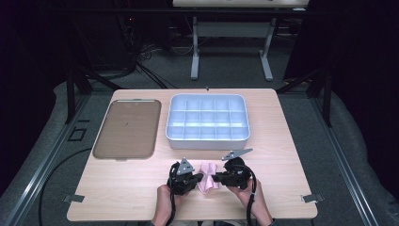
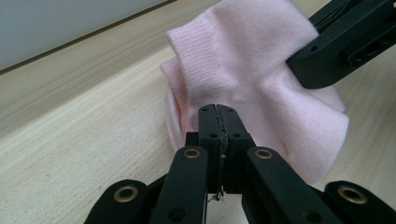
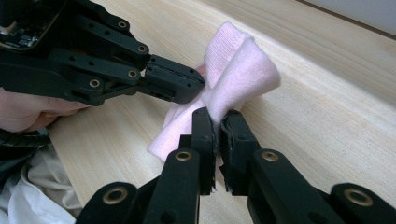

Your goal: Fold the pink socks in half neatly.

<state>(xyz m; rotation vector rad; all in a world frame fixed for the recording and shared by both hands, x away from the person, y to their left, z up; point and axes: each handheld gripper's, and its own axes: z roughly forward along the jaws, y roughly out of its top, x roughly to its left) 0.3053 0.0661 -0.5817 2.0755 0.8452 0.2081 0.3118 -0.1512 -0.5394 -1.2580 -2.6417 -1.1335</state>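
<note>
Two tongs met at one small pink sock near the front edge of the table. The left gripper pinched one side of the sock, and in the left gripper view its jaws were pressed tight together with pink cloth right at their tips. The right gripper bit the other side, and in the right gripper view its jaws were nearly closed with a fold of the sock squeezed between them. The sock sat bunched up between the two tongs, and its lower part touched the wood.

Just past the tongs stood a pale blue tray with lots of little square boxes inside. Its near wall was close to the grey plates on top of the tongs, but it did not touch them. Farther off, past the left gripper and to its left, lay a flat brown lid, well apart from the sock. Between the tongs and the tray was only bare wood. Behind the tongs, the person's hands came up from the table's front edge.
</note>
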